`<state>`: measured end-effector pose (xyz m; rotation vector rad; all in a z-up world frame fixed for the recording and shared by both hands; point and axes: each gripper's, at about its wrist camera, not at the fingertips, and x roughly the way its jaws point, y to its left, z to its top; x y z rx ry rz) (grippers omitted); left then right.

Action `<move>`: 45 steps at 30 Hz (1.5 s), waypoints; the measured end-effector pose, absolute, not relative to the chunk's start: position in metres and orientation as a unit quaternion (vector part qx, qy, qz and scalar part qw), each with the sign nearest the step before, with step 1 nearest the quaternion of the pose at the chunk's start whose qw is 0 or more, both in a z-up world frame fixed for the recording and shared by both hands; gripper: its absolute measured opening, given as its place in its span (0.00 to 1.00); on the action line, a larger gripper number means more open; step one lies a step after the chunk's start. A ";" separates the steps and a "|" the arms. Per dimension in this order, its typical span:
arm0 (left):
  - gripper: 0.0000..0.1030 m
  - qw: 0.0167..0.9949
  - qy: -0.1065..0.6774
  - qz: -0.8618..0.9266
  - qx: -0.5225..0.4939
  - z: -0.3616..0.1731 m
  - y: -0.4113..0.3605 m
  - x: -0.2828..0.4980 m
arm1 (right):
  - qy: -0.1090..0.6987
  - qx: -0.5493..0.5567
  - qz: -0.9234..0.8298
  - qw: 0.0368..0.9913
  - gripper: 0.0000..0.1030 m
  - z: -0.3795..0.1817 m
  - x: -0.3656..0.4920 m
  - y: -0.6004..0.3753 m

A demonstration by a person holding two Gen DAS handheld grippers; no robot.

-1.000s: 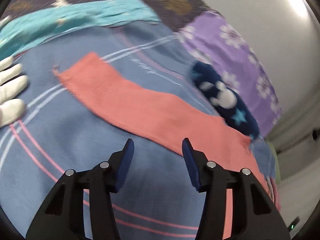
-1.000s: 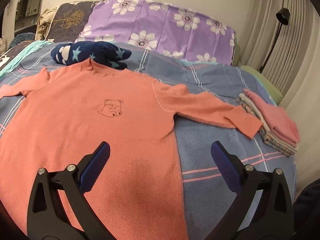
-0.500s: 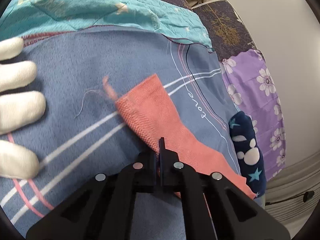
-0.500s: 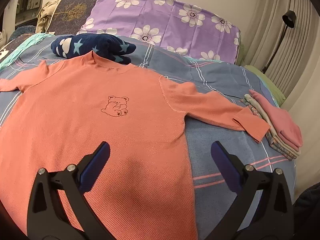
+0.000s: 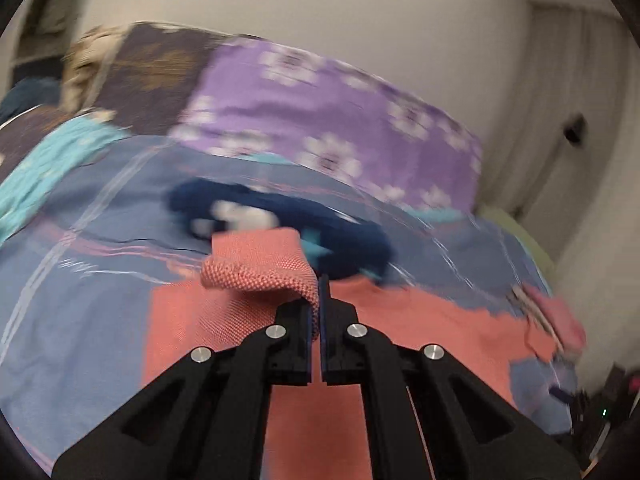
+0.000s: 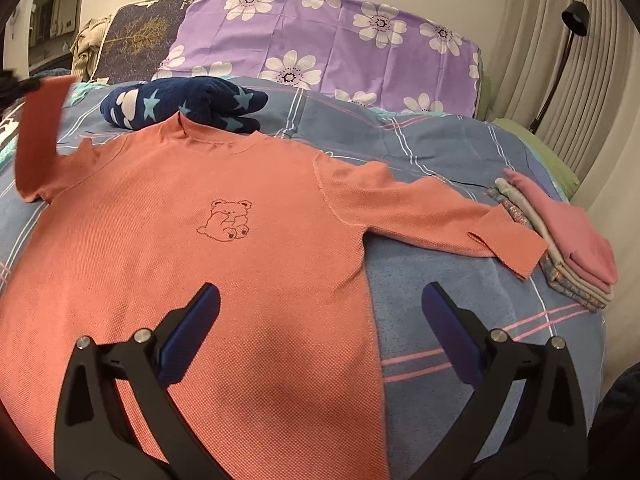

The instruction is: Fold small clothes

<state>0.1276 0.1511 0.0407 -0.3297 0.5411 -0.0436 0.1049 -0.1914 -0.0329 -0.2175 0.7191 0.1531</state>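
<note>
A salmon long-sleeved shirt (image 6: 224,248) with a bear drawing lies face up on the blue checked bedspread (image 6: 452,300). My left gripper (image 5: 321,280) is shut on the cuff of its left sleeve (image 5: 256,268), which hangs lifted above the bed; in the right wrist view that raised sleeve (image 6: 38,132) stands up at the far left. The other sleeve (image 6: 440,220) lies flat, stretched out to the right. Low over the shirt's lower right edge, my right gripper (image 6: 320,316) is open with nothing between its fingers.
A navy star-patterned garment (image 6: 188,104) lies bunched behind the shirt's collar. A stack of folded clothes (image 6: 560,236) sits on the right of the bed. A purple flowered pillow (image 6: 328,40) leans at the head, a lamp (image 6: 572,20) by the curtain.
My left gripper closed on the sleeve cuff and lifted it up off the bedspread, swinging toward the shirt's body. The gloved hand left its view. The right gripper stayed put, open.
</note>
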 end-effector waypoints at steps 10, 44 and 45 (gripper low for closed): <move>0.40 0.912 0.381 -0.144 -0.047 -0.051 0.010 0.163 | 0.380 -0.050 0.093 0.919 0.77 -0.030 0.127 -0.221; 0.69 0.903 0.414 0.096 -0.061 -0.076 0.156 0.097 | 0.501 0.016 0.199 0.842 0.10 -0.047 0.226 -0.143; 0.72 0.903 0.415 0.097 -0.058 -0.077 0.155 0.098 | 0.518 0.054 0.215 0.826 0.12 -0.053 0.229 -0.159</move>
